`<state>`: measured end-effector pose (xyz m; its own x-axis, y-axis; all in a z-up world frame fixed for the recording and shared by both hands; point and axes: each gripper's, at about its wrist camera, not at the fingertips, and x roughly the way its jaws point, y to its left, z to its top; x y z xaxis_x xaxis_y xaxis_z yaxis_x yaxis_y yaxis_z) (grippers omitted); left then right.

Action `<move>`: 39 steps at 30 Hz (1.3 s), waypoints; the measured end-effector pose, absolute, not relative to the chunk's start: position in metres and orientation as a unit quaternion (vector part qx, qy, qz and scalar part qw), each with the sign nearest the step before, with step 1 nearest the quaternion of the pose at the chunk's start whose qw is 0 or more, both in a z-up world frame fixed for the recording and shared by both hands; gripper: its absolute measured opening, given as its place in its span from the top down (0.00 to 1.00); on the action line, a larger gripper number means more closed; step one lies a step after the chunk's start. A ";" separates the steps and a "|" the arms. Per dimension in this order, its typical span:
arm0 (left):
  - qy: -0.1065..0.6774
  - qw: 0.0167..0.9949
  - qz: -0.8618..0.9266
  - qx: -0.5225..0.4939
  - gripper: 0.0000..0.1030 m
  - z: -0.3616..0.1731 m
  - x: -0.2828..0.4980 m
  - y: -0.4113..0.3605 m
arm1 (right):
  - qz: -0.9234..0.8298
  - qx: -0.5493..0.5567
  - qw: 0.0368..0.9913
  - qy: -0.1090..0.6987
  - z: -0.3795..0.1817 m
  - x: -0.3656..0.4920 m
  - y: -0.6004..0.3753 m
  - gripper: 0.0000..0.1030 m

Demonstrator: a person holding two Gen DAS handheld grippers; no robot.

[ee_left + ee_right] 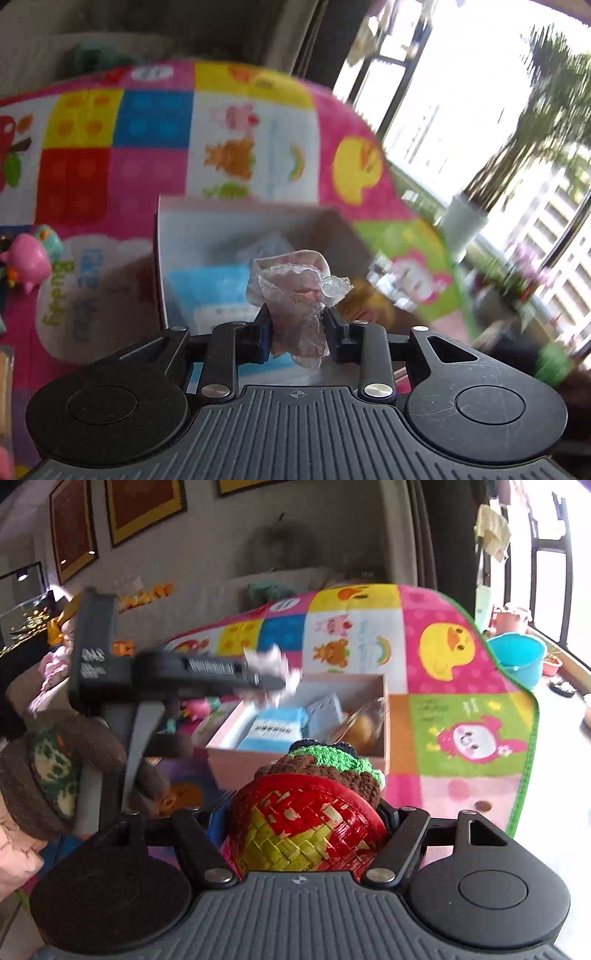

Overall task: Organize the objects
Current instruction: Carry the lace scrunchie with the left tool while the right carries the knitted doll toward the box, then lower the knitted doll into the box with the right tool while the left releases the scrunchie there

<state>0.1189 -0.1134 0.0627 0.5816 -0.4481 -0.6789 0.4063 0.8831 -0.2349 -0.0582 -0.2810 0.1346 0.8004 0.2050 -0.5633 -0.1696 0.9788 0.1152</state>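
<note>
The left tool (297, 321) is pinching a crumpled, translucent pinkish wrapper (295, 284), holding it up over the open pink box (384, 716). The right tool (306, 834) is clamping a red and yellow woven ball (303, 834) with a brown and green crocheted piece (328, 768) pressing against its far side. The box, holding blue packets (273, 727), is sitting on the colourful play mat (461, 672). A pink toy (27, 262) is lying on the mat left of the box.
</note>
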 end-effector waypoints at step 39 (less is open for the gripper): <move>0.168 0.957 -0.237 0.012 0.66 0.078 0.036 -0.004 | 0.210 0.176 0.887 0.372 0.127 0.099 -0.240 0.85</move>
